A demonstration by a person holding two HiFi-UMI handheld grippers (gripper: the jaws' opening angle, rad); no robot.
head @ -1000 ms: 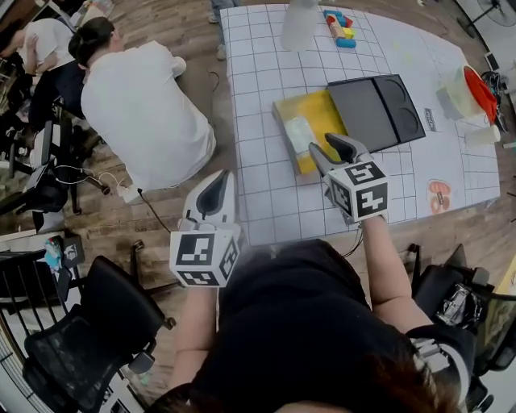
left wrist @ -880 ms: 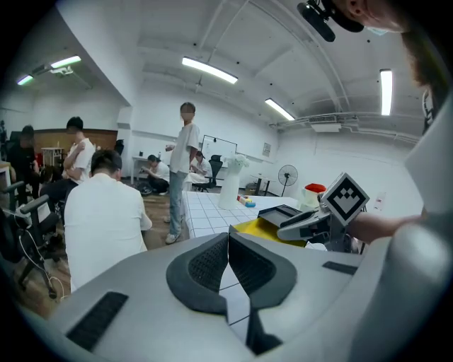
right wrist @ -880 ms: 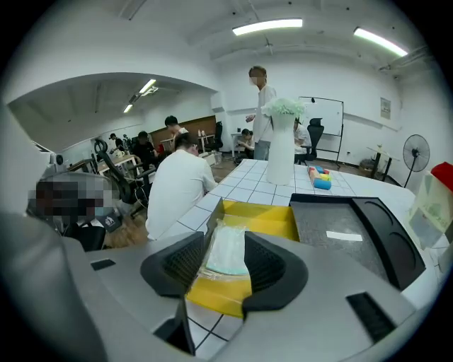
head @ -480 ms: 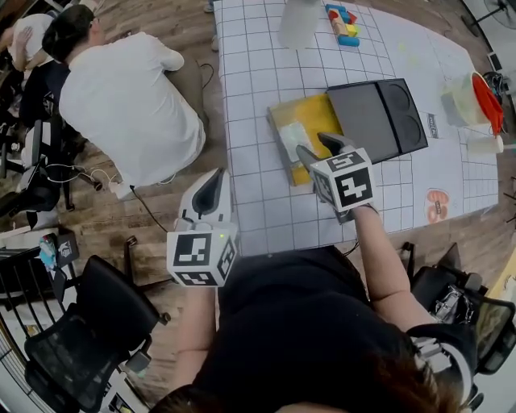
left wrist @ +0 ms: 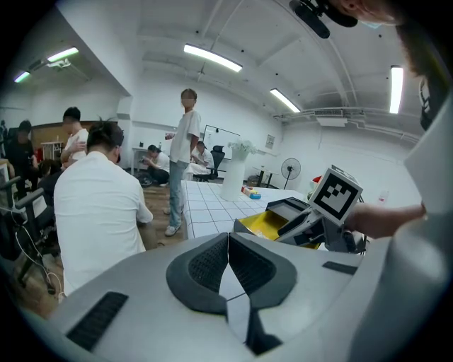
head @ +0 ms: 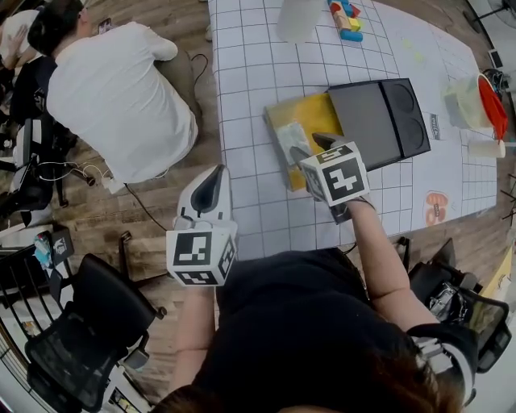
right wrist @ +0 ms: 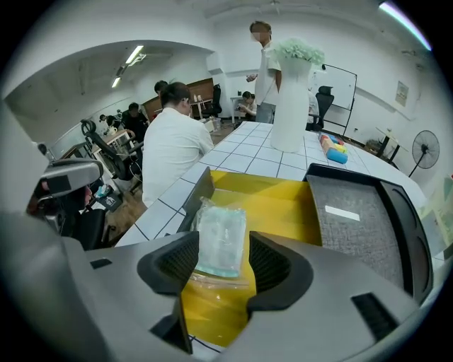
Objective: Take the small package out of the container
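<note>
A shallow container with a yellow inside (head: pixel 316 114) (right wrist: pixel 279 205) lies on the gridded table, its black lid (head: pixel 379 117) (right wrist: pixel 354 226) folded open to the right. The small clear package (head: pixel 289 137) (right wrist: pixel 221 240), pale and bluish, rests at the container's left end. My right gripper (head: pixel 311 147) (right wrist: pixel 223 263) hovers over that end with its jaws opening wide; the package shows between and beyond the pads, untouched. My left gripper (head: pixel 213 179) (left wrist: pixel 228 244) is held off the table's left edge, jaws together and holding nothing.
A tall white vase (head: pixel 297 18) (right wrist: pixel 292 106) and coloured blocks (head: pixel 343 20) stand at the table's far end. A tub with an orange lid (head: pixel 481 98) sits at the right. A person in a white shirt (head: pixel 113 89) crouches left of the table; office chairs (head: pixel 89 331) stand nearby.
My right gripper has moved left along the container to the package's end, and its jaws have spread wider. The left gripper has stayed in place.
</note>
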